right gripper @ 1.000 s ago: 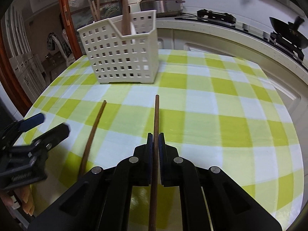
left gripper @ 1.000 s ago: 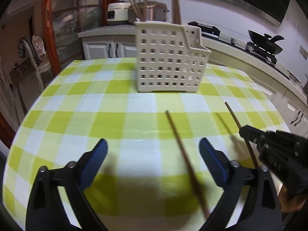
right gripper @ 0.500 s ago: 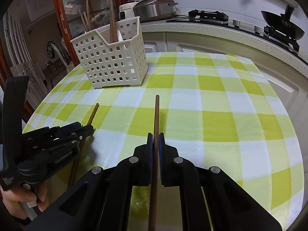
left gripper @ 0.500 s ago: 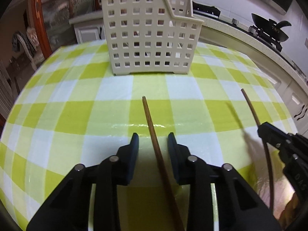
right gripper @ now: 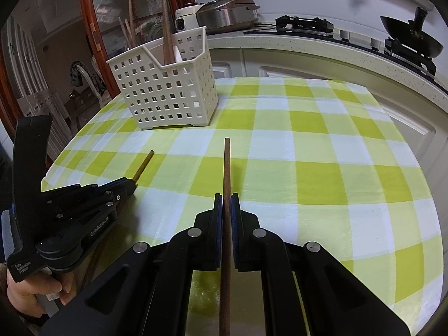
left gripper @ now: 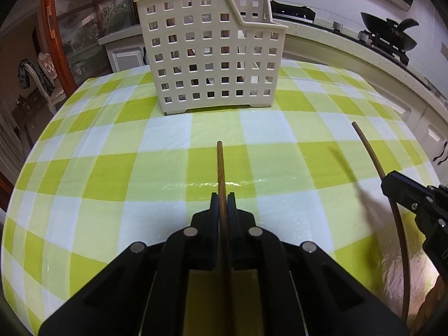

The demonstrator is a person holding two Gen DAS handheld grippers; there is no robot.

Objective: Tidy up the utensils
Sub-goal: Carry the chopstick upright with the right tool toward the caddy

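The left claw (left gripper: 223, 205) has just been closing and now pinches a brown chopstick (left gripper: 220, 168) between its pads; a second ago it stood wide above that stick, farther from the white basket (left gripper: 208, 56); the right claw (right gripper: 226, 205) stays clamped on its own chopstick (right gripper: 226, 168) as before; both sticks point over the checked table (right gripper: 322, 145) toward the basket, so both look ready for dropping in.
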